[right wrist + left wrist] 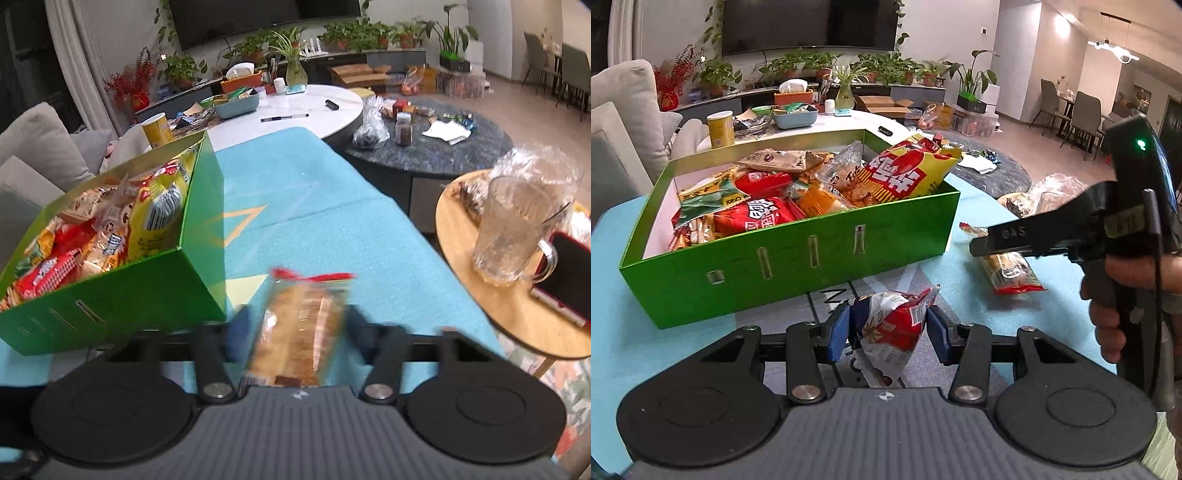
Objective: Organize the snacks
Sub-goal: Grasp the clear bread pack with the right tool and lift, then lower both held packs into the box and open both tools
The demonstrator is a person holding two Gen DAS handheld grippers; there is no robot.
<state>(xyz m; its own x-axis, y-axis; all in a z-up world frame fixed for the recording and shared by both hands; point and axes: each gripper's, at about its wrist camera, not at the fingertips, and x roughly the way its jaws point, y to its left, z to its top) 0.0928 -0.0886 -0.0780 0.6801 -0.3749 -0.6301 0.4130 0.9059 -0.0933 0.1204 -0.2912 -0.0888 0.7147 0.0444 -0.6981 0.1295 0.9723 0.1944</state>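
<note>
A green box (pixel 783 266) heaped with snack packets stands on the teal mat, also at the left in the right wrist view (pixel 110 295). My left gripper (pixel 888 328) is shut on a red, white and navy snack packet (pixel 894 325), held just in front of the box's near wall. A clear-wrapped bread snack with red ends (pixel 1012 269) lies on the mat to the right of the box. My right gripper (pixel 979 247) hovers over it. In its own view the right gripper (pixel 297 328) is open, its blurred fingers either side of the bread snack (pixel 299 317).
The teal mat (pixel 314 184) stretches away beyond the box. A round wooden side table (pixel 480 295) at the right bears a glass jug (pixel 517 229) and a red-cased phone (pixel 565 280). A white table with a yellow canister (pixel 720 129) stands behind; sofa cushions (pixel 624 122) are at the left.
</note>
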